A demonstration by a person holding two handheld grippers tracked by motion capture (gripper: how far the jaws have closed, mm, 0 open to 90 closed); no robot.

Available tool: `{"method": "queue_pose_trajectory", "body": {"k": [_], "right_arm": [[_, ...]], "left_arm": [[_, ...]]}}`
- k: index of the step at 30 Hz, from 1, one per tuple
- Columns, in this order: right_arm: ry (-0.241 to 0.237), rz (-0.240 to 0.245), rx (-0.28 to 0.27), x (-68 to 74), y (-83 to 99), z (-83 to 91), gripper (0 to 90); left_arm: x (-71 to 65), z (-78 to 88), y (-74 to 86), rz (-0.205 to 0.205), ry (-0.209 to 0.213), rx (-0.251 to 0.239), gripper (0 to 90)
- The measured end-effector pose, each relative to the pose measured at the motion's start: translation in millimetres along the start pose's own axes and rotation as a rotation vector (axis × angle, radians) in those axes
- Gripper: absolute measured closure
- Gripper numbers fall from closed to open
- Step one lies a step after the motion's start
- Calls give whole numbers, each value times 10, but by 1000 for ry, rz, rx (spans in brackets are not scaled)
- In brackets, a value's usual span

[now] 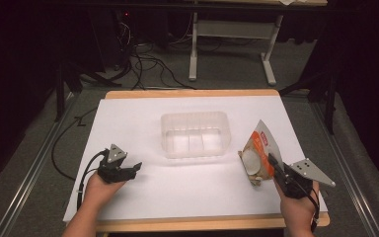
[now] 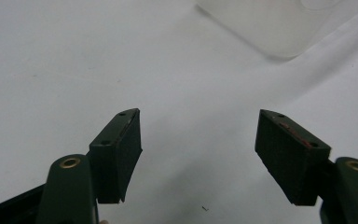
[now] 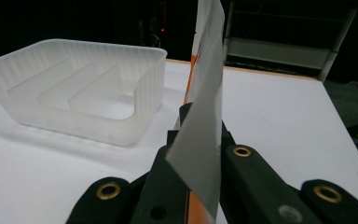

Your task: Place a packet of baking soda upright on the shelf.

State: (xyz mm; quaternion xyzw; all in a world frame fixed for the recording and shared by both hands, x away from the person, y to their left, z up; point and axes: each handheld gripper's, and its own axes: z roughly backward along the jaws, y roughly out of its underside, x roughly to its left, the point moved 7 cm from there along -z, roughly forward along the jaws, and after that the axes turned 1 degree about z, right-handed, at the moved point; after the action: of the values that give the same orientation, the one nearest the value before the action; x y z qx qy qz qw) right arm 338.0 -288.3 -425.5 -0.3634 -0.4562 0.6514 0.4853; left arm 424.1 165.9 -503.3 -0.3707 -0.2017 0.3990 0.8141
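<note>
The right gripper point(image 1: 272, 163) has its jaws closed on a flat packet point(image 1: 258, 150), holding it up above the white table point(image 1: 143, 113) at the right side, just beside the clear plastic tray point(image 1: 194, 134). The packet is orange and white with a red label near its top corner and a pale round shape on its face; the writing is too small to read. In the right gripper view the packet point(image 3: 205, 121) stands edge-on, grey-white with an orange strip. The left gripper point(image 1: 137, 167) rests low at the table's left, jaws wide apart and empty, well apart from the tray, which has ribbed walls and three compartments.
</note>
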Motion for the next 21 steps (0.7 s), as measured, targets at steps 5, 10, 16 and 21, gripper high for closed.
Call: {"method": "queue_pose_trajectory", "body": {"k": [5,10,16,21], "right_arm": [[-3,13,-16,19,-49,23,900],[-1,26,-32,30,-95,55,900],[7,26,-47,6,-139,103,900],[2,18,-67,-23,-204,143,900]], "left_arm": [[2,6,-6,2,-3,-5,319],[4,9,-10,1,-4,-6,319],[9,16,-20,-2,-9,-16,319],[9,41,-37,-2,-13,-36,319]]}}
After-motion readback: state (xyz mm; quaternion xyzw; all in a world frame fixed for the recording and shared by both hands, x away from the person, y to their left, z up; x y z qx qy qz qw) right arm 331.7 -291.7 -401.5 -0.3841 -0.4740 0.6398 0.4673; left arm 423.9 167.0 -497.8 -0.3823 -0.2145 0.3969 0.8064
